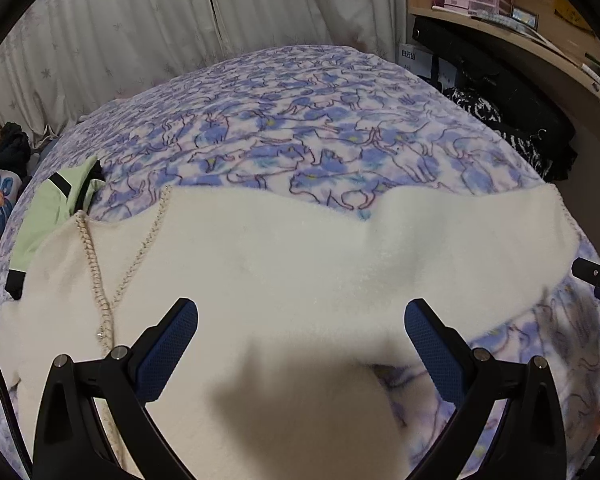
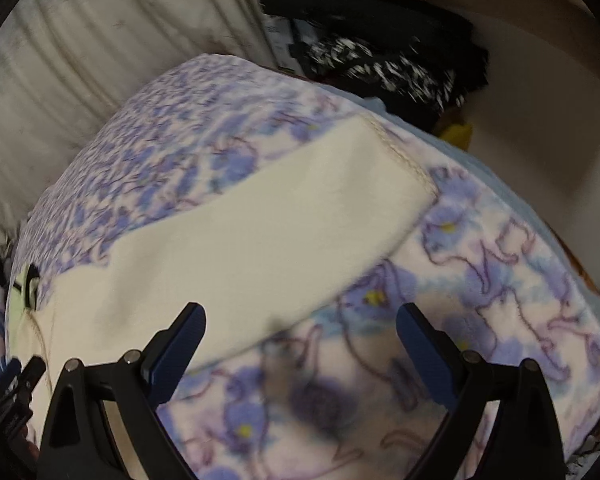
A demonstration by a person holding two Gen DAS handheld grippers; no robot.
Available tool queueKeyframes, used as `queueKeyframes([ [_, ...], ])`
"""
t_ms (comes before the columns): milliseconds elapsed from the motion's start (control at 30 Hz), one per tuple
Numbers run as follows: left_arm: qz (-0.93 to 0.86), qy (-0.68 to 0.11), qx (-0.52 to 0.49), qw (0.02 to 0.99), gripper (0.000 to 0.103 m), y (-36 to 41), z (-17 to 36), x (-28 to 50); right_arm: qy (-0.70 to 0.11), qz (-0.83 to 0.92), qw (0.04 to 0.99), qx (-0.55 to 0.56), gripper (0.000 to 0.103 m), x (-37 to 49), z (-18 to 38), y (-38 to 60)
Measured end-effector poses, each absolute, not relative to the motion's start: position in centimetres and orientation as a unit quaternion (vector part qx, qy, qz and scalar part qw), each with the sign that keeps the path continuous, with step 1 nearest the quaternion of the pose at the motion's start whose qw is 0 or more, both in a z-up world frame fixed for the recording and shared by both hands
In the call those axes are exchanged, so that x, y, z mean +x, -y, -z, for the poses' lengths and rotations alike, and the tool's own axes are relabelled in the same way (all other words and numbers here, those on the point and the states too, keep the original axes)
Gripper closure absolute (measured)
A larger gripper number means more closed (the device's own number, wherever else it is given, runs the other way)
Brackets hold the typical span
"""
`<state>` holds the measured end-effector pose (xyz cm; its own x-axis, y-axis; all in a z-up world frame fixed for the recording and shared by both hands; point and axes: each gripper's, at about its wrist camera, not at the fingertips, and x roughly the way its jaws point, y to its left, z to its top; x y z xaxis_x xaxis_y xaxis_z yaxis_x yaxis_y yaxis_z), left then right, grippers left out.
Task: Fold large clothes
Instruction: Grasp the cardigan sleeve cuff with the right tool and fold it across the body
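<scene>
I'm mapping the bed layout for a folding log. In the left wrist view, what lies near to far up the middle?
Open left gripper → fluffy white knit garment → blue-and-lilac cat-print fleece blanket → pale flower-patterned curtain.

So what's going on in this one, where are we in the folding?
A person is working with two hand-held grippers over a bed covered by a purple cat-print blanket. A fluffy white garment lies spread across it, partly over a light green garment at the left. The left hand-held gripper is open above the white garment; the right hand-held gripper is open near its edge. Neither is gripping anything.
</scene>
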<state>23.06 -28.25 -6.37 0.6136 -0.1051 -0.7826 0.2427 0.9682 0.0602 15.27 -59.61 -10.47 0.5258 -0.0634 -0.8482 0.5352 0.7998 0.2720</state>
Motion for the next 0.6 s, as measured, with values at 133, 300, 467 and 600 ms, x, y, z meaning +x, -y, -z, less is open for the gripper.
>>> queueKeyframes([
  [133, 0.098, -0.433, 0.08, 0.892, 0.001, 28.5, 7.7, 23.9, -0.454, 0.187, 0.813, 0.314, 0.02, 16.0, 12.9, 62.1],
  [300, 0.099, -0.443, 0.079, 0.887, 0.001, 28.6, 8.7, 24.8, -0.454, 0.194, 0.796, 0.35, 0.025, 17.5, 15.1, 63.4],
  [467, 0.094, -0.443, 0.082, 0.888, 0.002, 28.3, 8.7, 25.0, -0.445, 0.212, 0.8, 0.342, 0.08, 19.0, 15.1, 63.7],
  [600, 0.089, -0.43, 0.088, 0.894, 0.009, 27.1, 7.6, 24.7, -0.4, 0.195, 0.848, 0.289, 0.091, 19.0, 10.7, 61.7],
])
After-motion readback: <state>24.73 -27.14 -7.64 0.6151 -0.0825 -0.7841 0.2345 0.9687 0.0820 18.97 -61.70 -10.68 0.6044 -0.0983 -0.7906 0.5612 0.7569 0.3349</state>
